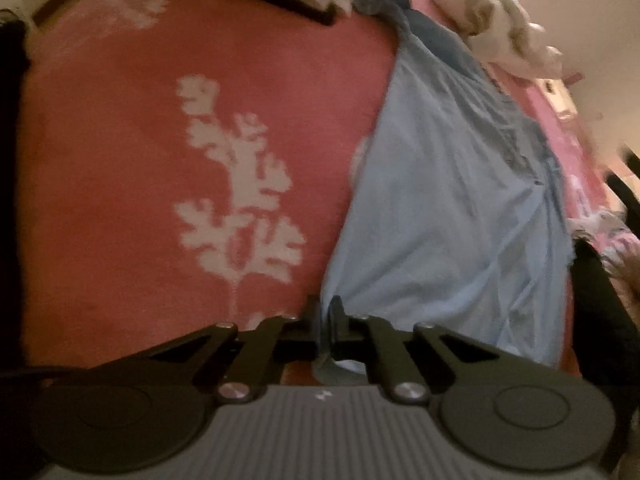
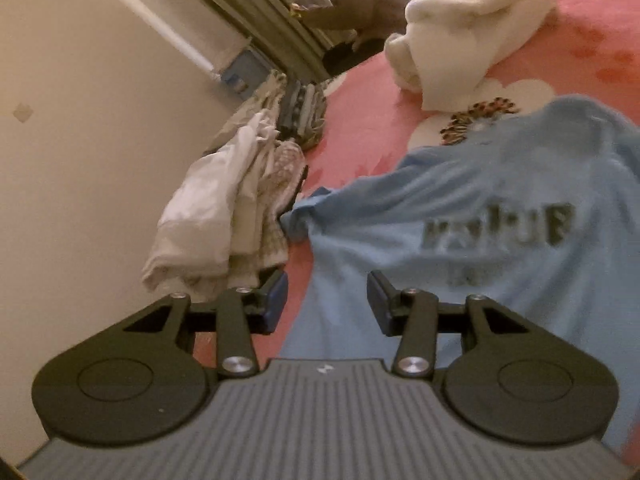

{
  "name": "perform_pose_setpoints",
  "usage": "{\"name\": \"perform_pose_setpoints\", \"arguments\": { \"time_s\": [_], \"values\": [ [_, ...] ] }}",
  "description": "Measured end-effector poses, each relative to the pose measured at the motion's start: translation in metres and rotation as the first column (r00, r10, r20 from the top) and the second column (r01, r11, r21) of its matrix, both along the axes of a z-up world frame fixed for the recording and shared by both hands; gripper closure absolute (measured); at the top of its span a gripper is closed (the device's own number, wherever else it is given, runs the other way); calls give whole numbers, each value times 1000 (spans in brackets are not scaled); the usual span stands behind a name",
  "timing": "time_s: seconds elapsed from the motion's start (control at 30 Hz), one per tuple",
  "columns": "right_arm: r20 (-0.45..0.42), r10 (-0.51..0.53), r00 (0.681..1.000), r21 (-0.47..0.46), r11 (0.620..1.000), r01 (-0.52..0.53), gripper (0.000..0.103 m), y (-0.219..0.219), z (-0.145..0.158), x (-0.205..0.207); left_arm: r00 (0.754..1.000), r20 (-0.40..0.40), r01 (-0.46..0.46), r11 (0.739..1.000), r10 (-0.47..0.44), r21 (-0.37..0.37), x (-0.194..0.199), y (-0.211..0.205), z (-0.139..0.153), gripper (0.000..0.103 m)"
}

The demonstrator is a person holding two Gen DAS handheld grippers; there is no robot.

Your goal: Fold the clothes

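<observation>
A light blue T-shirt (image 1: 448, 216) lies on the red bedspread (image 1: 120, 184) with a white leaf pattern. My left gripper (image 1: 326, 320) is shut on a bunched edge of the shirt at its near corner, and the cloth fans out from the jaws up and to the right. In the right wrist view the same T-shirt (image 2: 472, 264) shows dark blurred lettering, with one sleeve (image 2: 312, 208) reaching left. My right gripper (image 2: 327, 300) is open above the shirt's edge, with nothing pinched between its pads.
A pile of white and checked clothes (image 2: 236, 208) lies by the cream wall (image 2: 80, 120) at the bed's edge. A white fluffy garment (image 2: 460, 32) sits at the far side, seen beige in the left view (image 1: 496, 28). Striped curtains (image 2: 256, 12) hang beyond.
</observation>
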State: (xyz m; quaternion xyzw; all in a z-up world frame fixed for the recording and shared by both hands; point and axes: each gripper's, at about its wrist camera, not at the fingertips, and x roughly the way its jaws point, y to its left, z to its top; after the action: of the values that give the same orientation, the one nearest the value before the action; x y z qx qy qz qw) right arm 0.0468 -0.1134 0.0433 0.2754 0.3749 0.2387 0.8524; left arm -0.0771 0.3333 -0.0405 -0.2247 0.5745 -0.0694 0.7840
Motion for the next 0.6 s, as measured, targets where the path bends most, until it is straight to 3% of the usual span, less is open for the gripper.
{"name": "perform_pose_setpoints", "arguments": {
  "time_s": [0.13, 0.23, 0.33, 0.4, 0.5, 0.6],
  "values": [
    [77, 37, 996, -30, 999, -34, 59, -16, 16, -65, 999, -27, 44, 991, -41, 125, -2, -2, 16, 99],
    [51, 109, 993, -237, 967, -94, 58, -3, 3, -91, 991, -84, 123, 965, -106, 230, 6, -16, 3, 98],
    [24, 229, 973, -453, 870, -193, 58, 18, -13, -115, 989, -80, 144, 952, -127, 271, 9, -23, 4, 97],
    [31, 371, 928, -538, 789, -298, 58, 39, -20, -132, 990, -74, 140, 950, -124, 279, 5, -20, 5, 97],
    [-19, 533, 846, -595, 674, -438, 58, 71, -36, -149, 990, -64, 137, 947, -124, 290, 1, -21, 5, 94],
    [-65, 599, 798, -657, 577, -486, 60, 94, -53, -157, 991, -49, 132, 945, -123, 298, 2, -29, 2, 94]
  ]
}}
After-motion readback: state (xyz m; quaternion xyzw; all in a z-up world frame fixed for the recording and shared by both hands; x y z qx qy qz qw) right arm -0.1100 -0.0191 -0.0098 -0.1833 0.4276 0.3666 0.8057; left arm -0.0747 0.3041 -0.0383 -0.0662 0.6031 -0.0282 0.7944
